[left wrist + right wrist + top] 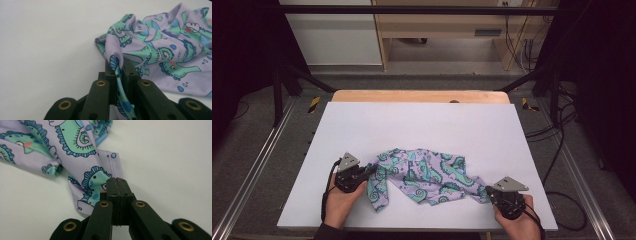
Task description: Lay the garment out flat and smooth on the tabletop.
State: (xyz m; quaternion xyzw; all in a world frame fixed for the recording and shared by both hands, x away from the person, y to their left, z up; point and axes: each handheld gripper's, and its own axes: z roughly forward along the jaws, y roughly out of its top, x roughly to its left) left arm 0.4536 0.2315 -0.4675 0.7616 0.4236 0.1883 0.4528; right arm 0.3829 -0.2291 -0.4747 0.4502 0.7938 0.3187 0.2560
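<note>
You are holding a seahorse-print cloth with both tongs on the white counter.

Your left tongs are clenching its left edge; your right tongs are pressing shut, seemingly pinching its right corner.

One patterned cloth (crumpled), two grippers

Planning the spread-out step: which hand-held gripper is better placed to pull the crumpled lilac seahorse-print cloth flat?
Probably right: the right hand-held gripper pinches the crumpled lilac seahorse-print cloth at a hemmed edge, with bare white table beyond. The left hand-held gripper clamps a bunched fold.
</note>
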